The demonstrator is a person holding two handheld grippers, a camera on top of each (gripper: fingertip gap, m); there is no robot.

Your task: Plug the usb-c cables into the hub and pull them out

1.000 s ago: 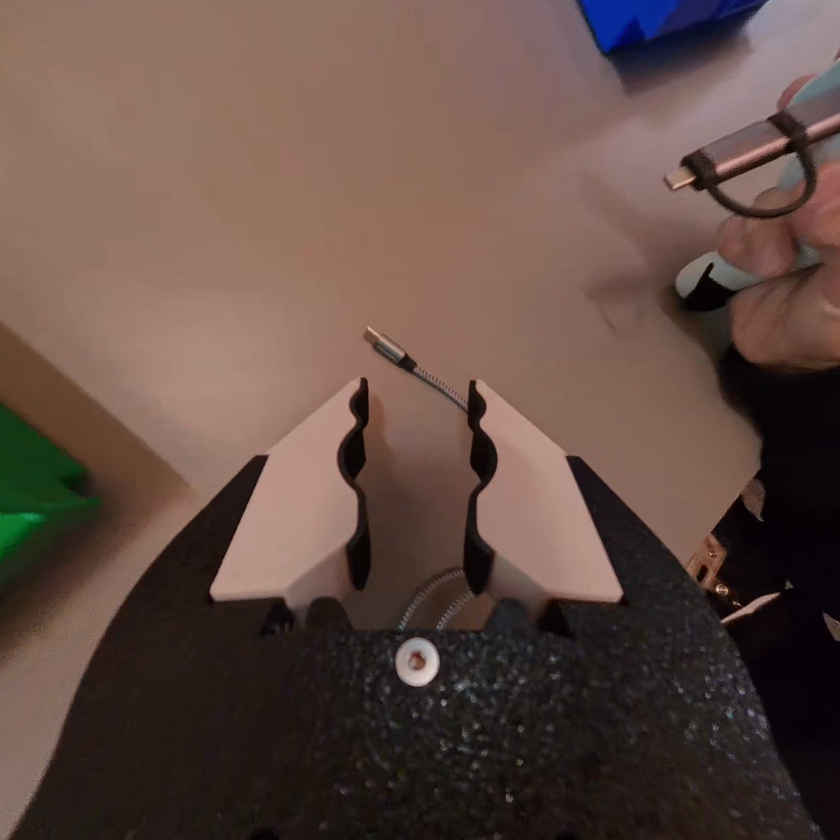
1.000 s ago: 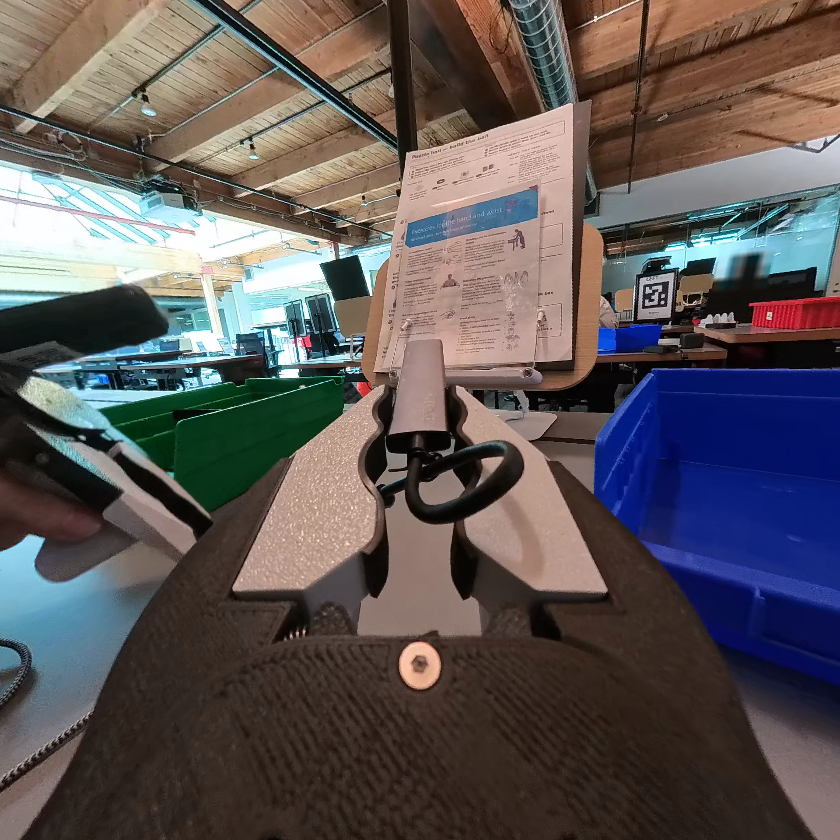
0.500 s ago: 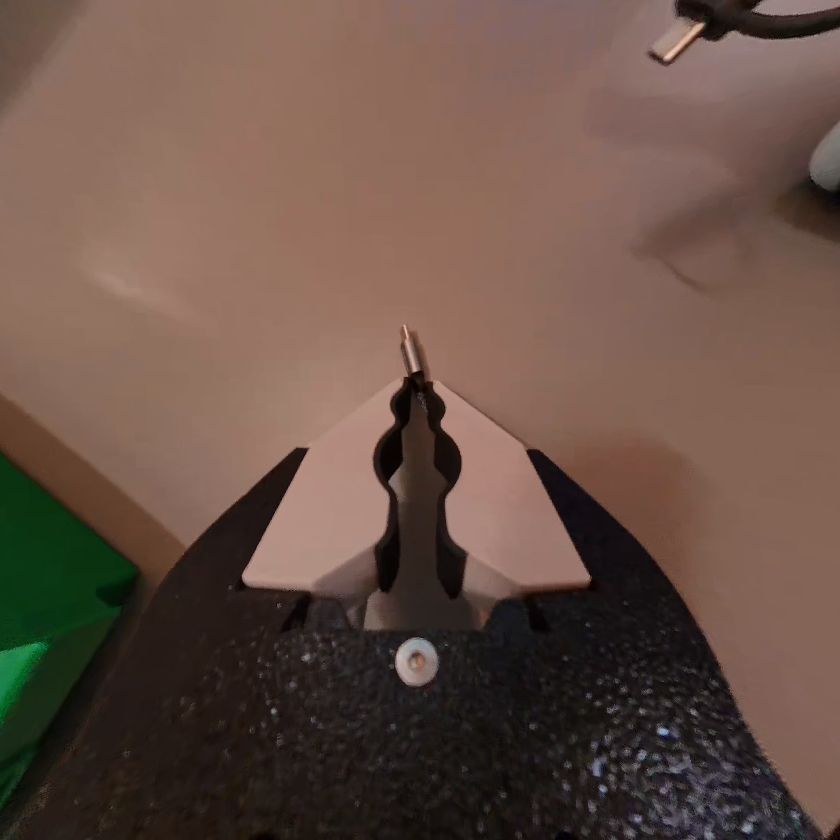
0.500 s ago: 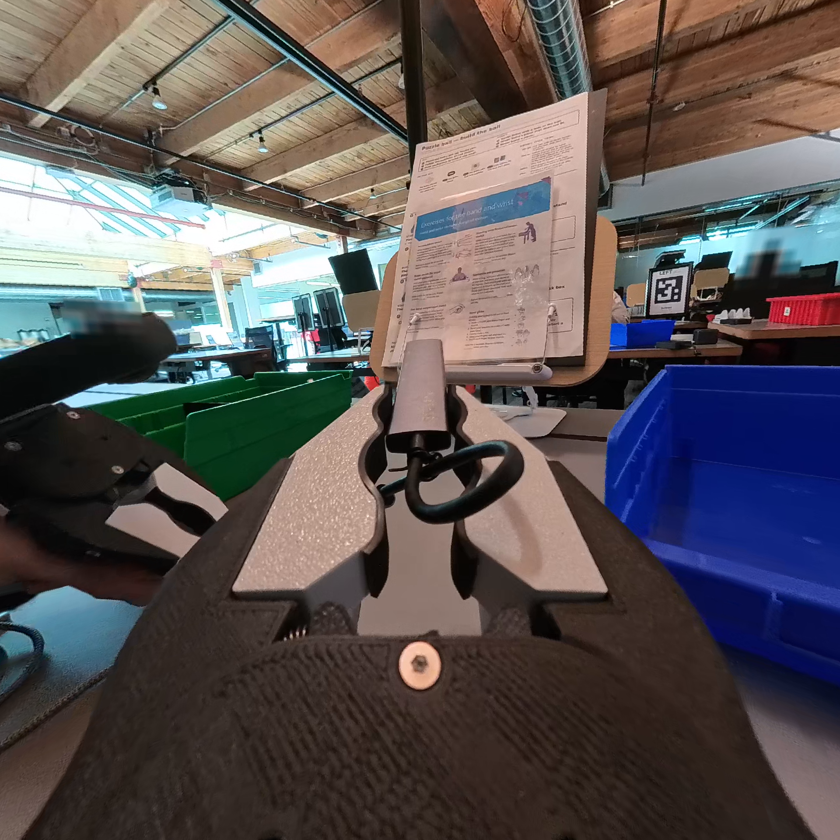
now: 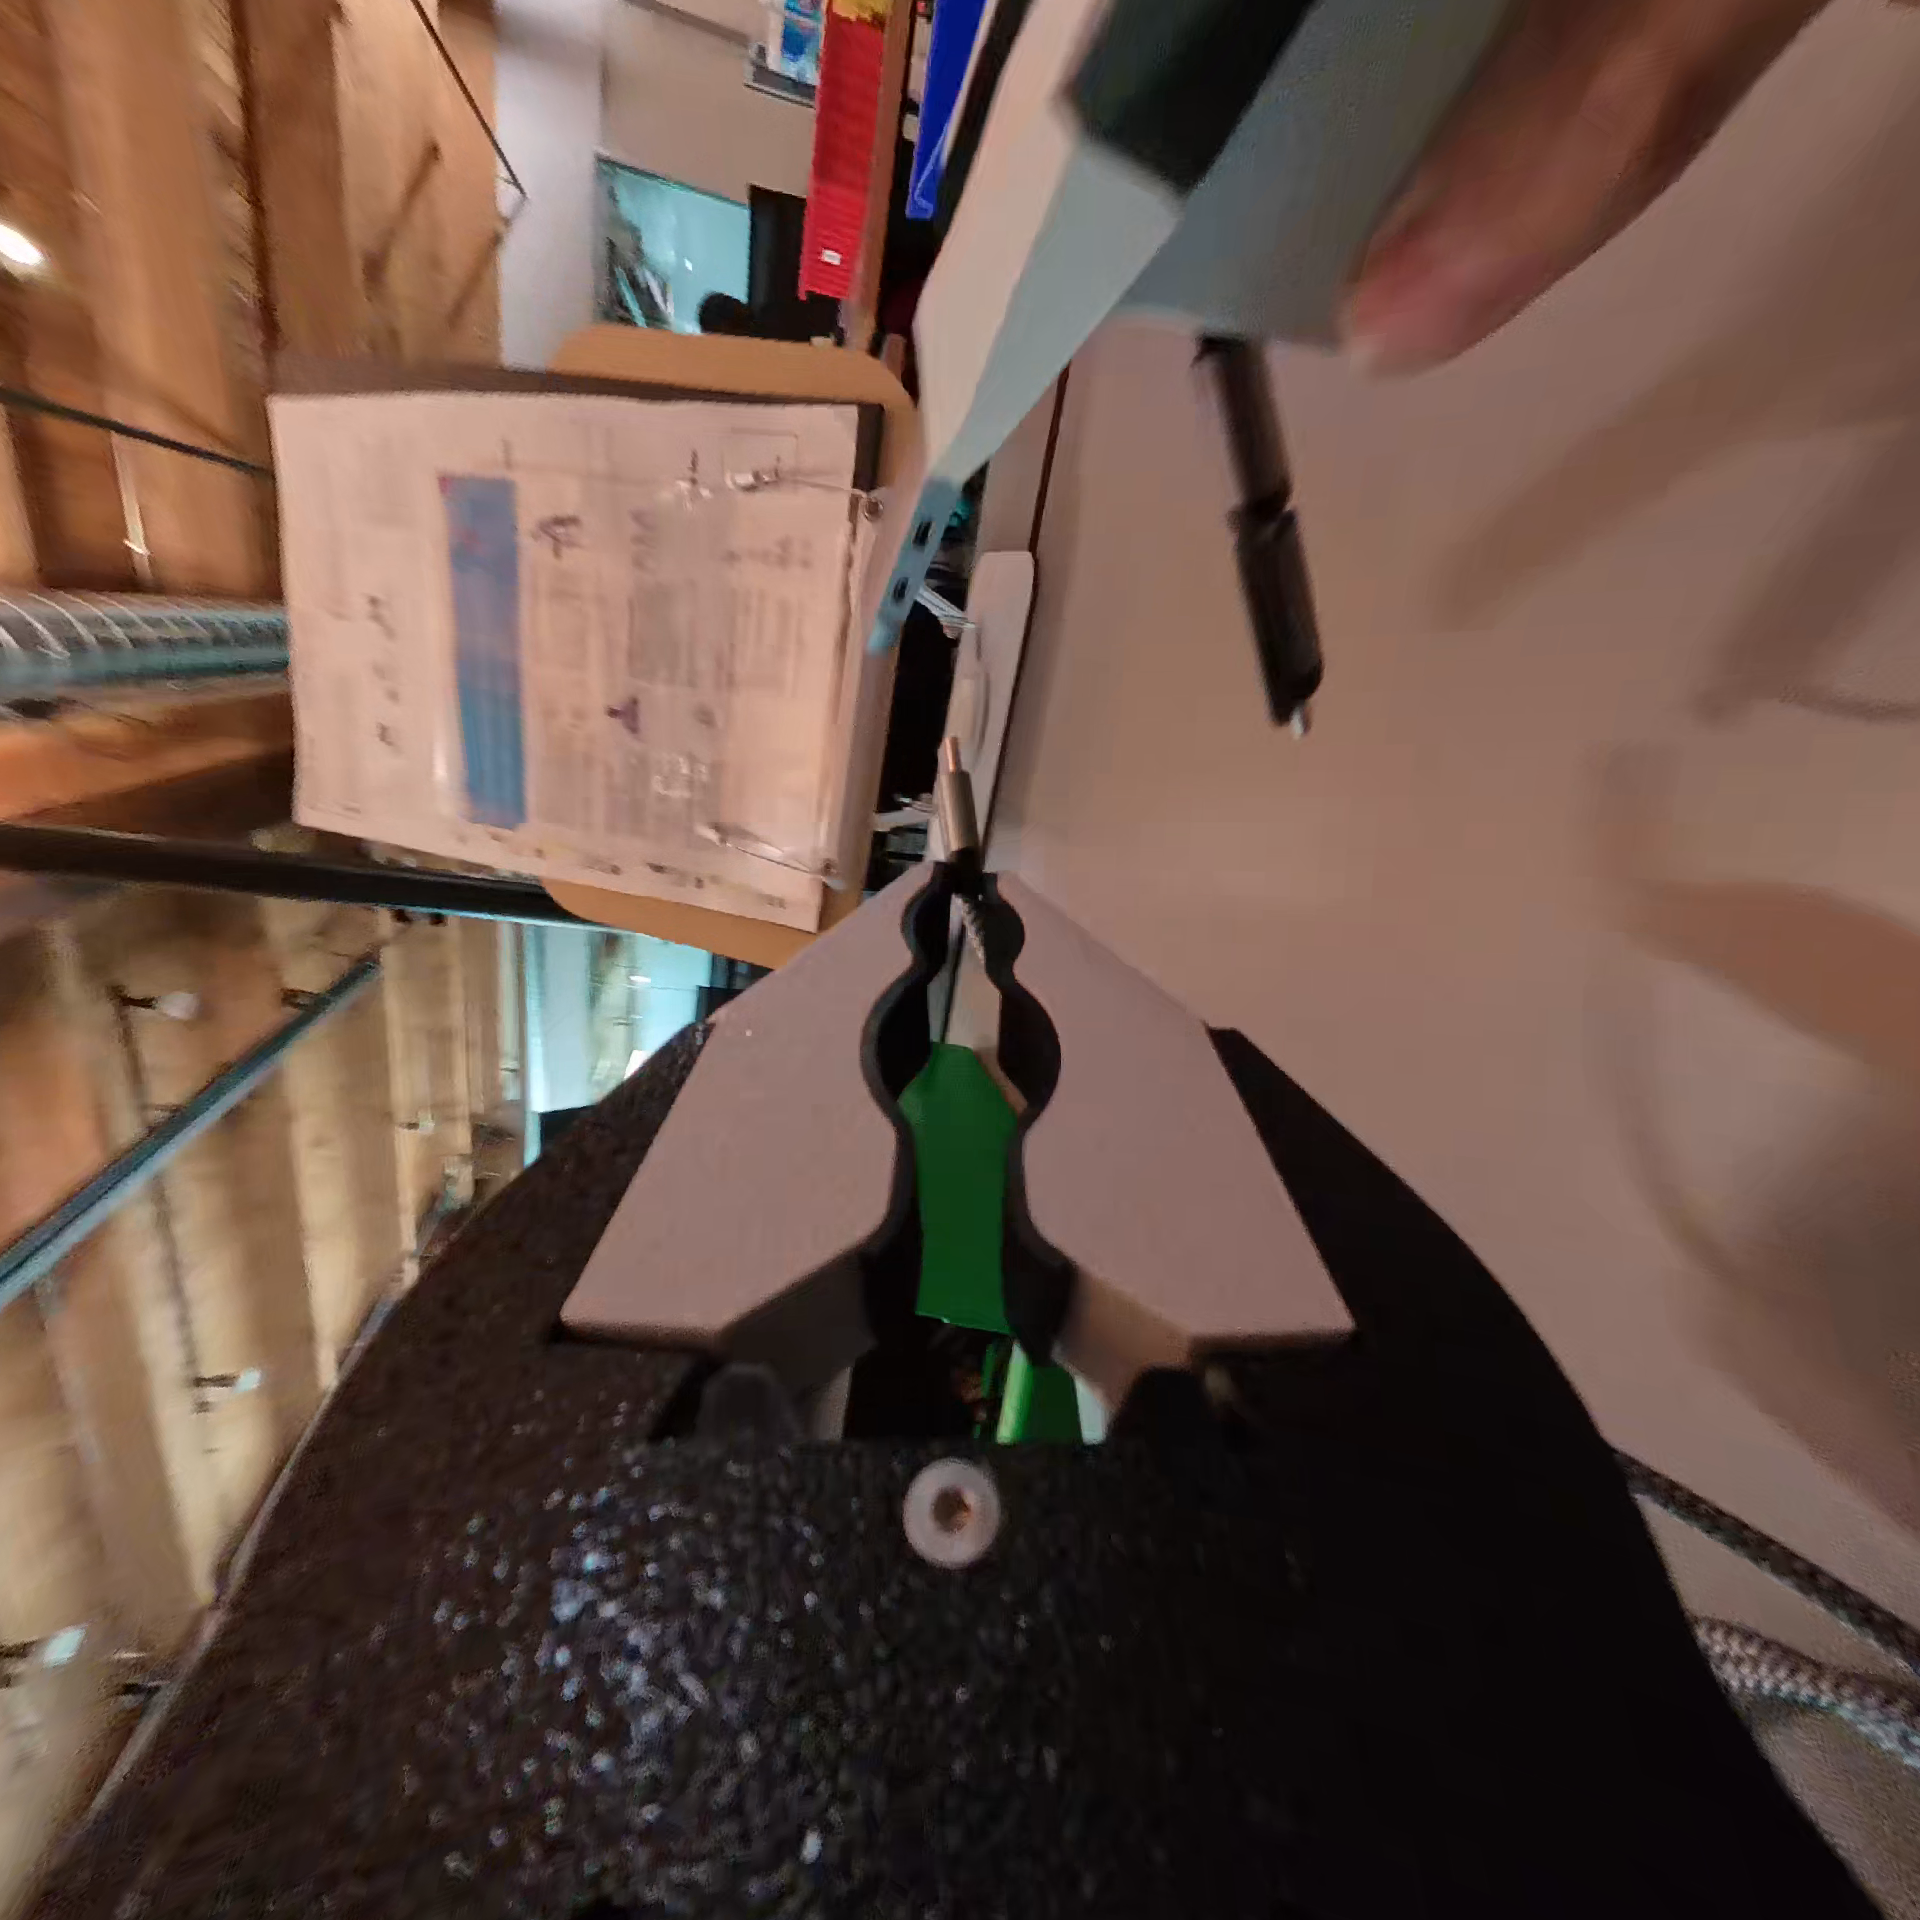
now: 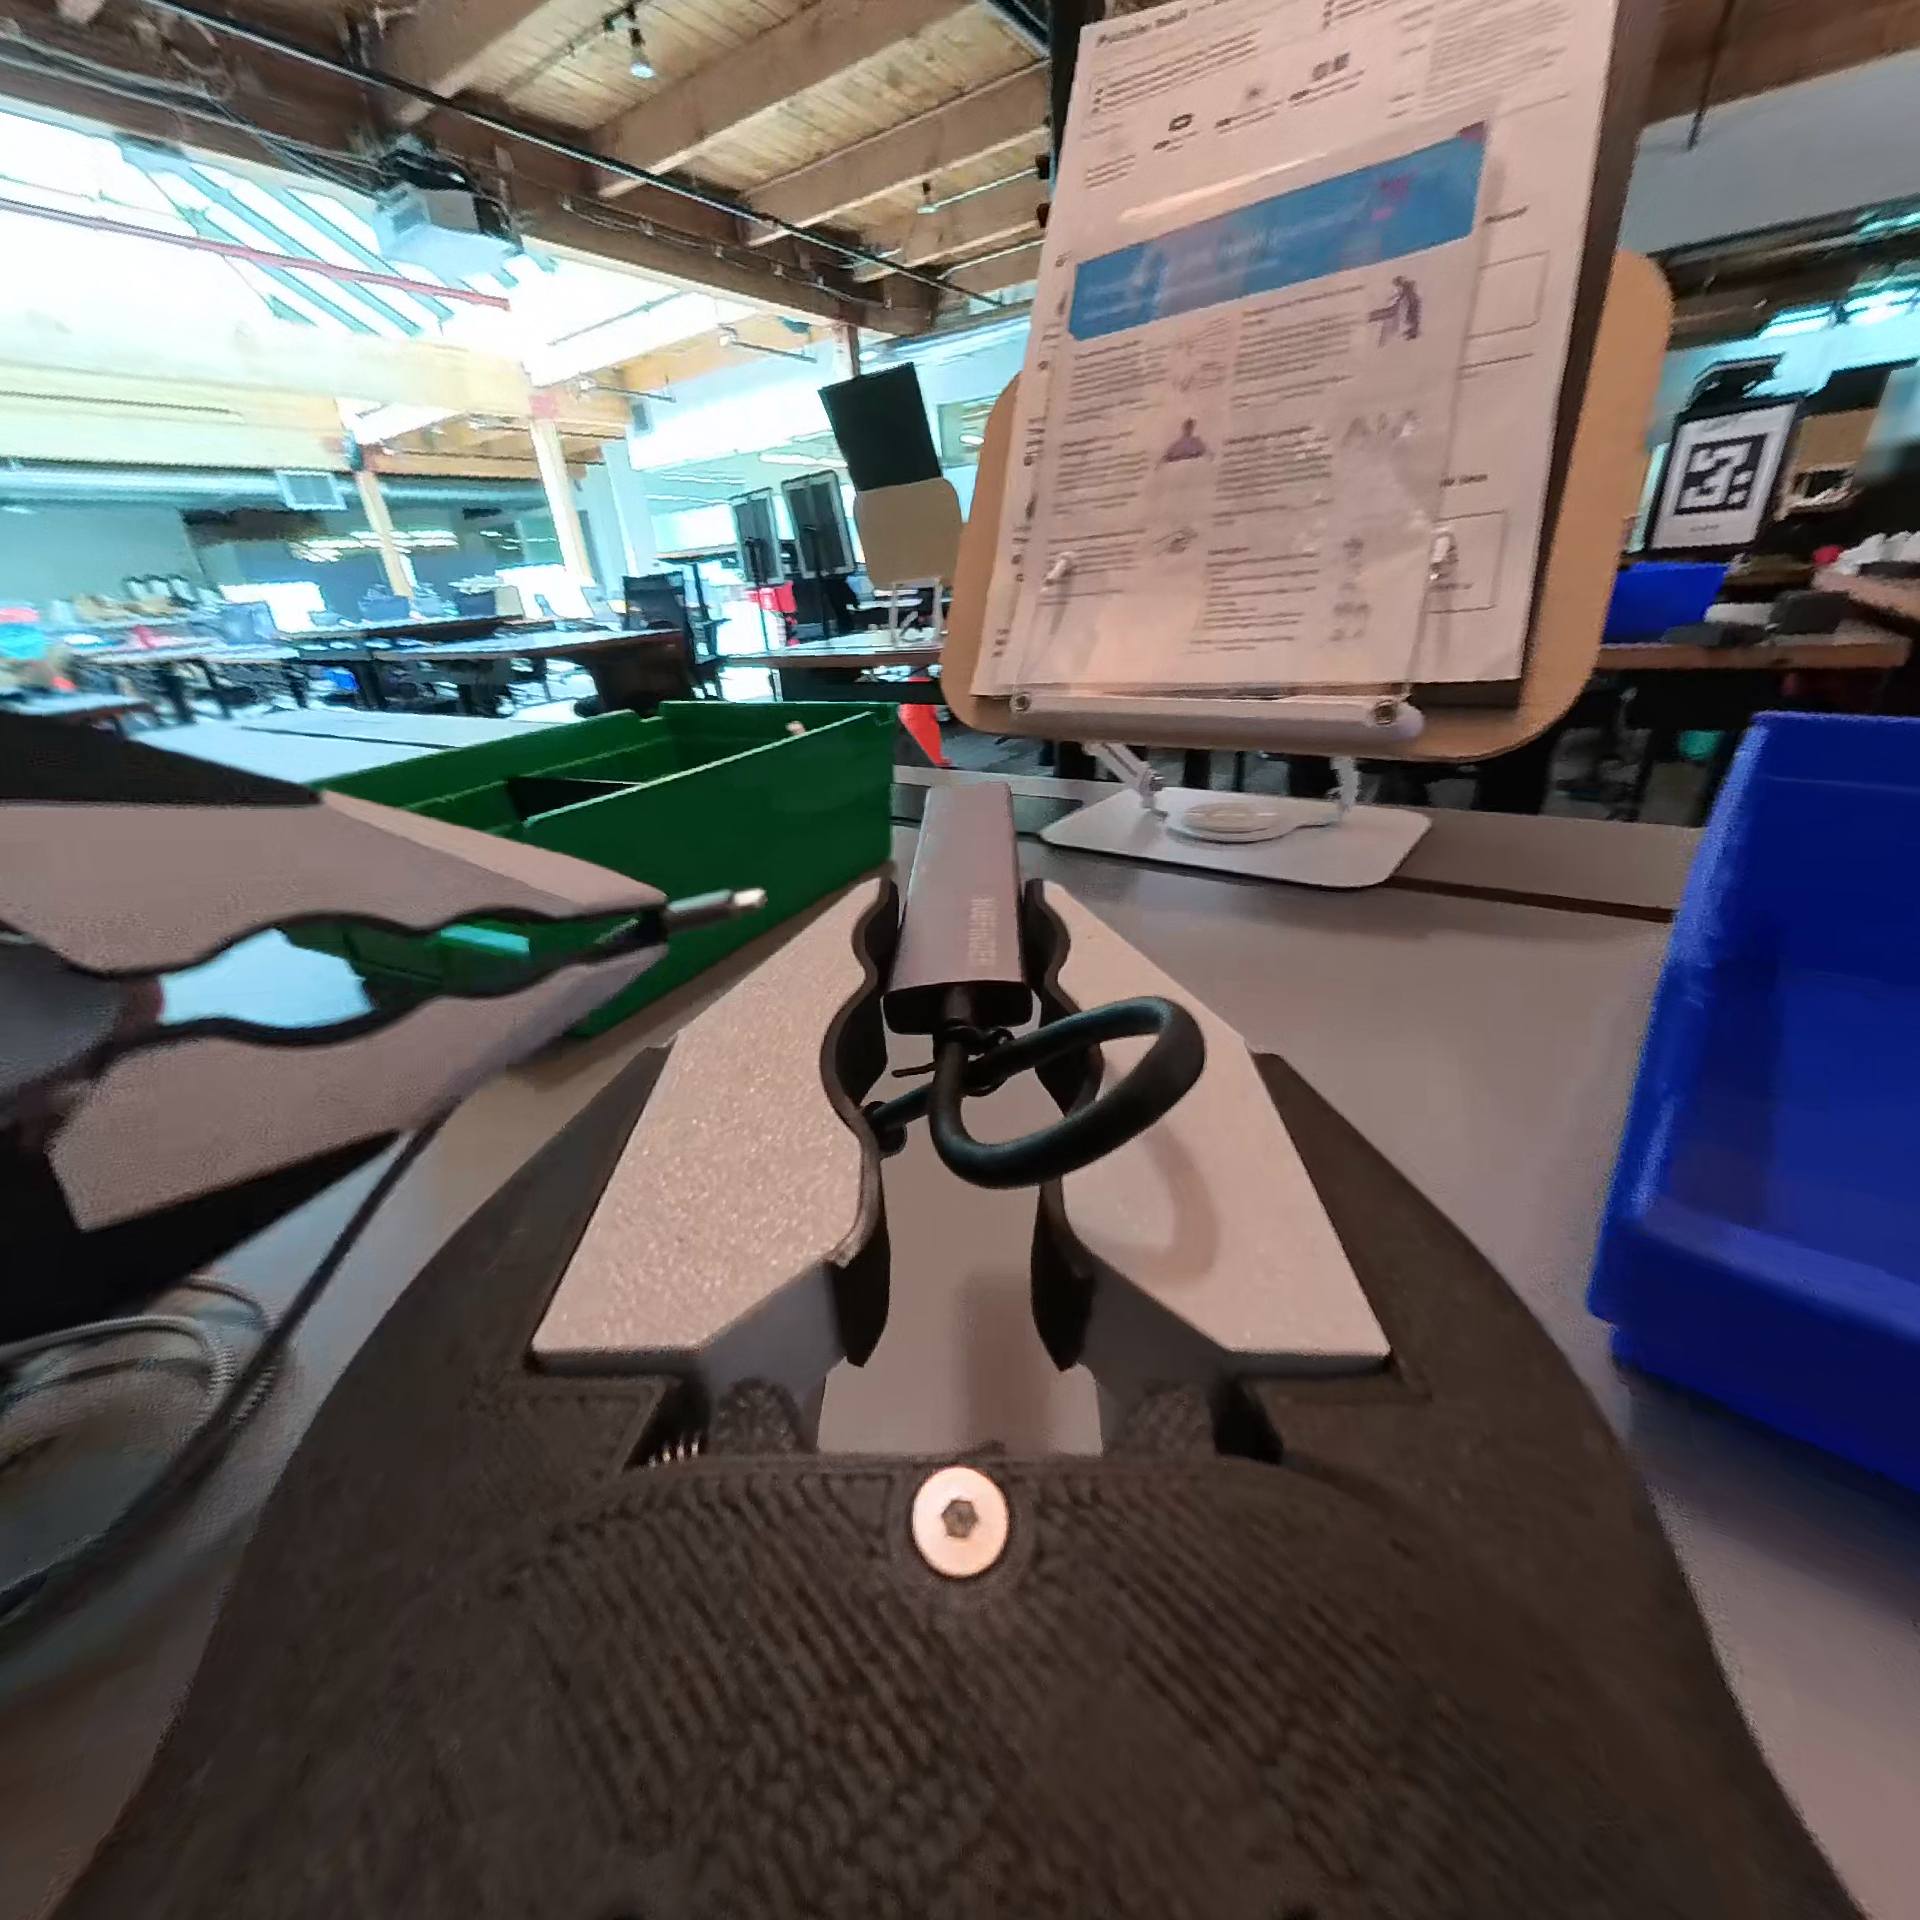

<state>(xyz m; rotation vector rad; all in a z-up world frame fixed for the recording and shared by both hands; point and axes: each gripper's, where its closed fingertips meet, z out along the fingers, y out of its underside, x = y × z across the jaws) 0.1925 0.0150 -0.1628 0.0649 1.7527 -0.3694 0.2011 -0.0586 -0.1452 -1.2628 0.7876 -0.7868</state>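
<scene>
Hub (image 6: 961,902) clamped upright between the right gripper (image 6: 958,940) fingers, its own black pigtail looped below, above the table (image 6: 1455,997). Plug (image 5: 954,798) juts from the left gripper (image 5: 961,899), fingers closed on the braided cable just behind it; tip points toward the hub, near, not touching. Hub ports not visible.

Risks, as judged:
- Thin cable grip lets plug pivot or slide back under push.
- Left view rolled and blurred; misaligned plug scrapes hub wall.
- Hub levers in its narrow clamp.
</scene>
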